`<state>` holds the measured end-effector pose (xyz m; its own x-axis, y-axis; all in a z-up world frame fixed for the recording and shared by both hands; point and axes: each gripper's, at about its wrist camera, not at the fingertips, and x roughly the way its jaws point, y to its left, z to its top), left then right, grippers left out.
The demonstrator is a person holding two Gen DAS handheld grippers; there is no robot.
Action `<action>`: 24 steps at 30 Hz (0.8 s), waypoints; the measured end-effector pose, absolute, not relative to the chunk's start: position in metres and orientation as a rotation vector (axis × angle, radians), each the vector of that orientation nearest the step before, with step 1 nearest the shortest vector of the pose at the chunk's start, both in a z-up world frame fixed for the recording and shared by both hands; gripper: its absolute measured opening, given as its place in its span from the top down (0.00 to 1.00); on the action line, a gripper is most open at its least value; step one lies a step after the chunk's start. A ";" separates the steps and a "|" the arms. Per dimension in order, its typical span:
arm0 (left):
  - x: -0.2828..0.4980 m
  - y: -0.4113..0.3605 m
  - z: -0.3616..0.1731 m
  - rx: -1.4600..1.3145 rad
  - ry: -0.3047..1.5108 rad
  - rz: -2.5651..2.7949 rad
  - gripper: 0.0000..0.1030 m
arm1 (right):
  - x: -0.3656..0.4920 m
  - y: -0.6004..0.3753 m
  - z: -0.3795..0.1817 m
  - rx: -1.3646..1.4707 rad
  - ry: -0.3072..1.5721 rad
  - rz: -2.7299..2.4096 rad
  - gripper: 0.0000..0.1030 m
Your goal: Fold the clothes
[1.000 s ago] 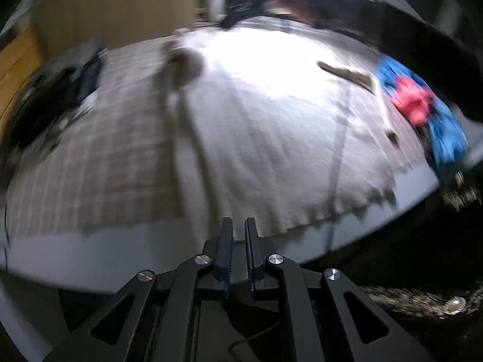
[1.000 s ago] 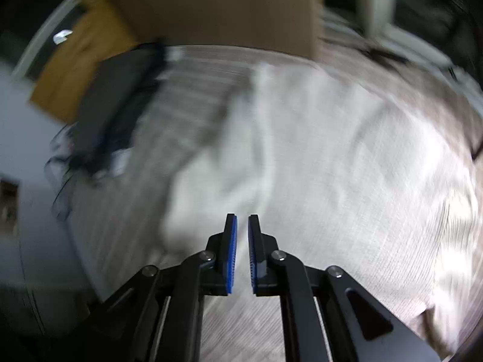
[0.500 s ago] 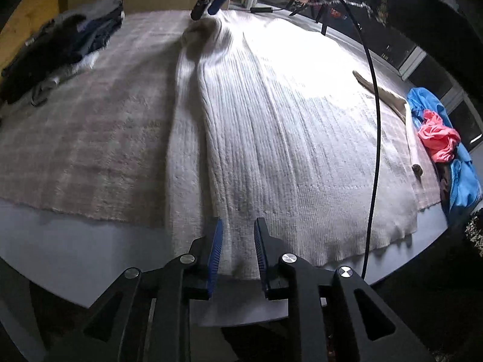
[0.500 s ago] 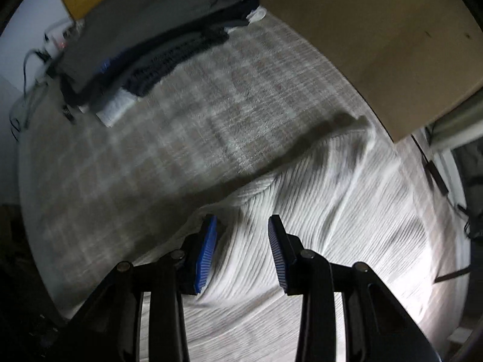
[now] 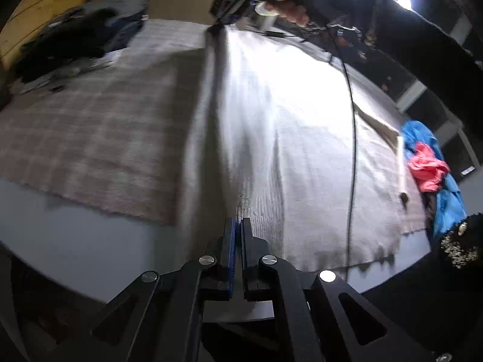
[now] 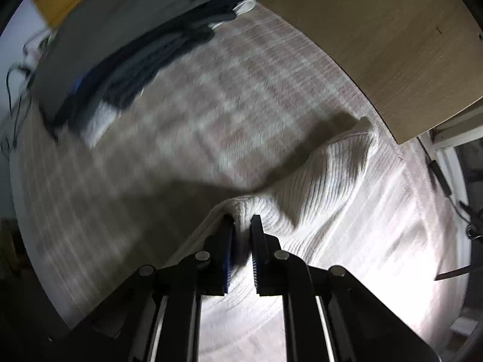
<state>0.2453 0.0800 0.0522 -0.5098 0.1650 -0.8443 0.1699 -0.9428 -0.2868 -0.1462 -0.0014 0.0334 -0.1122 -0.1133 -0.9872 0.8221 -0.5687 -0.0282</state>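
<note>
at the hem, left gripper (image 5: 237, 226) fingers (image 5: 248, 235) hide pinched sweater (image 5: 286, 126).

Plaid blanket (image 5: 90, 138) covers the table (image 5: 75, 241), a black cable (image 5: 351, 138) hangs, wooden board (image 6: 377, 45) behind.

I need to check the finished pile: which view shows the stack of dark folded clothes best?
The right wrist view: the stack of dark folded clothes fills its upper left, and the separate layers can be told apart despite blur. The left wrist view shows the same stack only as a small, dark, blurred heap at the far left of the blanket.
</note>
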 end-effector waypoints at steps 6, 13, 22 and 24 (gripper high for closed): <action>0.253 0.079 0.042 1.553 0.497 -2.618 0.97 | -0.140 -0.020 0.001 1.461 0.862 -1.811 0.89; 0.258 0.073 0.058 1.547 0.553 -2.577 0.93 | -0.130 -0.005 0.051 1.358 0.794 -1.742 0.77; 0.250 0.098 0.094 1.488 0.408 -2.724 0.88 | -0.125 0.170 0.196 1.198 0.089 -1.933 0.71; 0.236 0.108 0.085 1.533 0.385 -2.732 0.86 | -0.118 0.219 0.205 1.180 0.016 -1.997 0.71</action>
<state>0.2356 0.1080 0.0851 -0.5284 0.1311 -0.8388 0.1055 -0.9702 -0.2181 -0.1185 0.2188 0.2051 -0.2454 -0.6248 -0.7412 0.6365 -0.6806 0.3630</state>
